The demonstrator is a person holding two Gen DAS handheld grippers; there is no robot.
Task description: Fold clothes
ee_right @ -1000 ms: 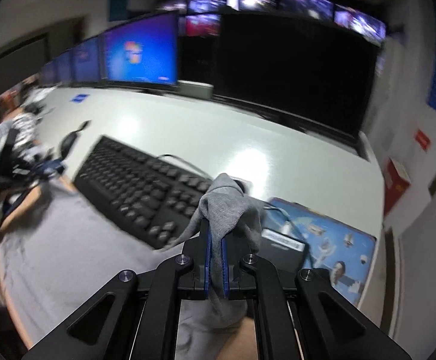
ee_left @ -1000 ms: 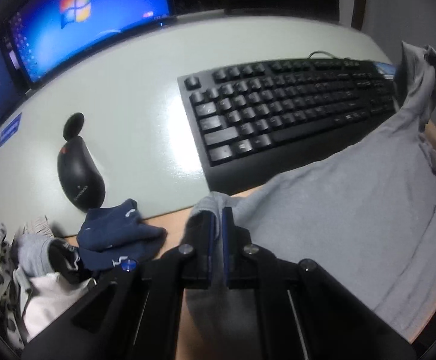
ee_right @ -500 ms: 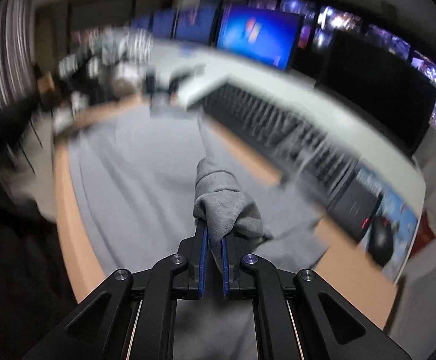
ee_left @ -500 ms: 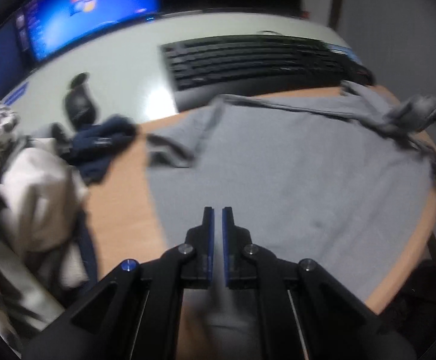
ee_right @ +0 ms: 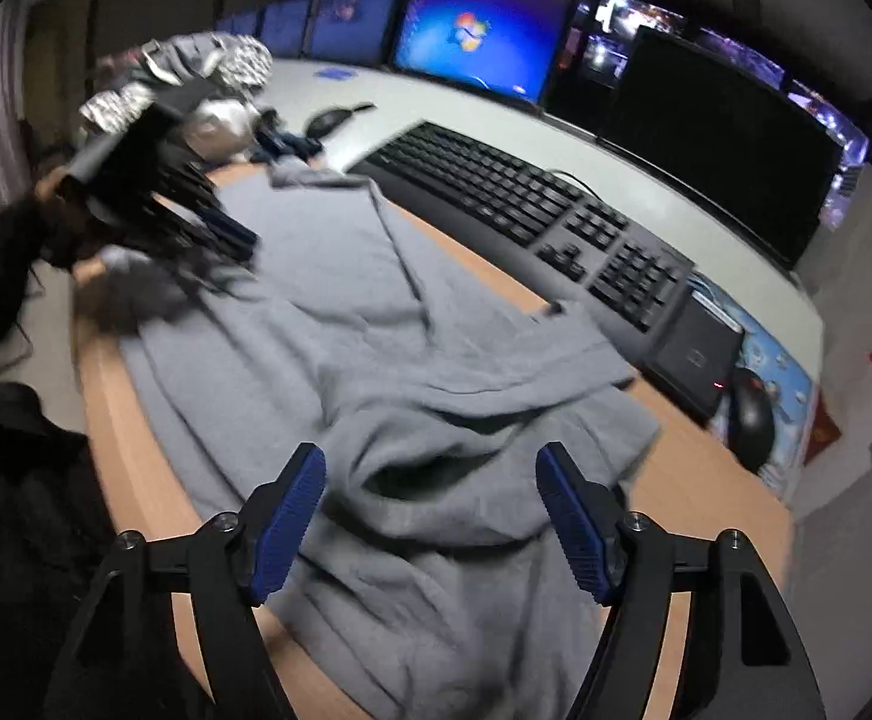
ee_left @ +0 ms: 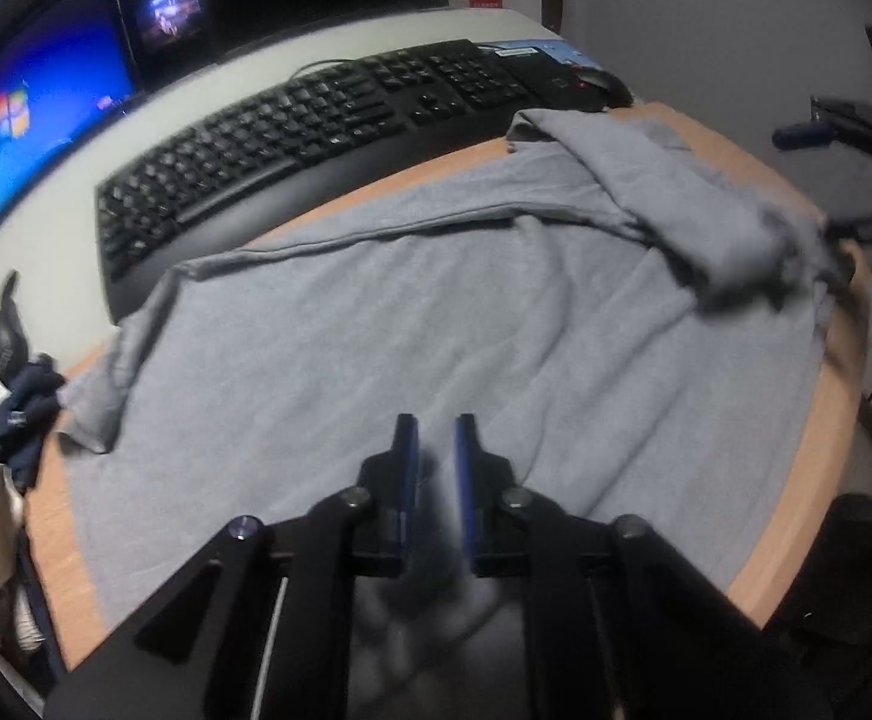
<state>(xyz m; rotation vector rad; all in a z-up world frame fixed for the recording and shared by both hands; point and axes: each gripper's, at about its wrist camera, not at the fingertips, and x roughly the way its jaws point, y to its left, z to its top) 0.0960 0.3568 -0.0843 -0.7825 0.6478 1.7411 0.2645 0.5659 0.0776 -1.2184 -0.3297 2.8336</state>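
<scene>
A grey garment [ee_left: 411, 324] lies spread across the wooden desk edge [ee_left: 820, 420], in front of a black keyboard [ee_left: 315, 132]. Its far right part is folded over in a loose heap [ee_left: 676, 198]. My left gripper [ee_left: 434, 438] hovers over the near edge of the cloth, jaws slightly apart and empty. In the right wrist view my right gripper [ee_right: 429, 480] is wide open above a bunched part of the garment [ee_right: 448, 420], holding nothing. The left gripper [ee_right: 219, 234] shows there, blurred, at the far left.
Lit monitors [ee_right: 478, 42] line the back of the white desk. A black mouse [ee_right: 751, 420] and a dark box [ee_right: 694, 354] sit right of the keyboard [ee_right: 526, 198]. A pile of other clothes [ee_right: 195, 84] and a dark blue item [ee_left: 30, 396] lie left.
Both grippers were shut on the grey garment a second ago. They swung it down onto the desk. Both have now let go; the right gripper opened wide, the left a little.
</scene>
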